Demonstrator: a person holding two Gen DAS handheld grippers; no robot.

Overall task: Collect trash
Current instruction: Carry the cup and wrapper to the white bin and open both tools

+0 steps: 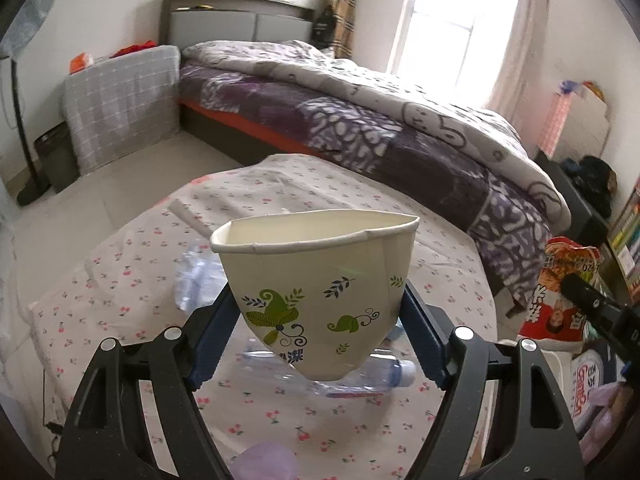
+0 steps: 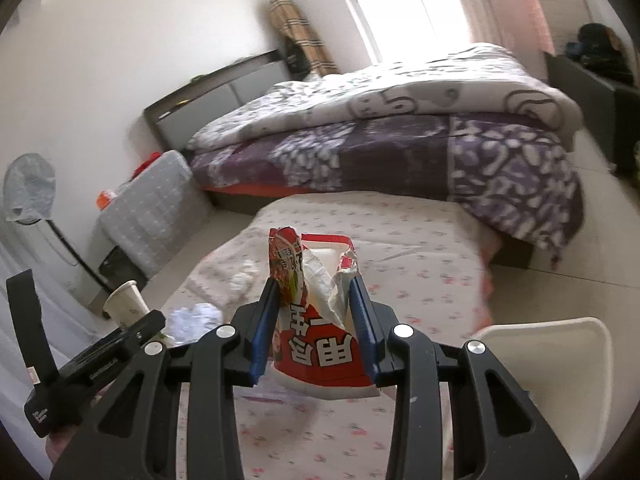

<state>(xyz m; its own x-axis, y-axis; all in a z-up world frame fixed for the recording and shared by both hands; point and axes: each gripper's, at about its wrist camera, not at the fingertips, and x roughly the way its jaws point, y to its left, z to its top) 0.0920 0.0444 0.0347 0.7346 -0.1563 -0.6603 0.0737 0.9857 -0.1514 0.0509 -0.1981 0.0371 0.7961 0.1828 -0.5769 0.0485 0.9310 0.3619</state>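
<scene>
My left gripper (image 1: 316, 320) is shut on a squashed white paper cup with green leaf print (image 1: 316, 280), held above the floral-cloth table (image 1: 120, 300). A crushed clear plastic bottle with a blue cap (image 1: 360, 376) lies on the table under the cup. My right gripper (image 2: 314, 320) is shut on a torn red and white snack wrapper (image 2: 316, 312) and holds it above the table (image 2: 420, 260). The wrapper also shows at the right of the left wrist view (image 1: 560, 288). The cup shows at the left of the right wrist view (image 2: 126, 300).
A white bin rim (image 2: 560, 360) is at the lower right. Crumpled white tissue (image 2: 242, 276) and clear plastic (image 2: 192, 316) lie on the table. A bed with a purple quilt (image 1: 400, 120) stands behind. A fan (image 2: 30, 188) and a covered box (image 1: 120, 108) are at the left.
</scene>
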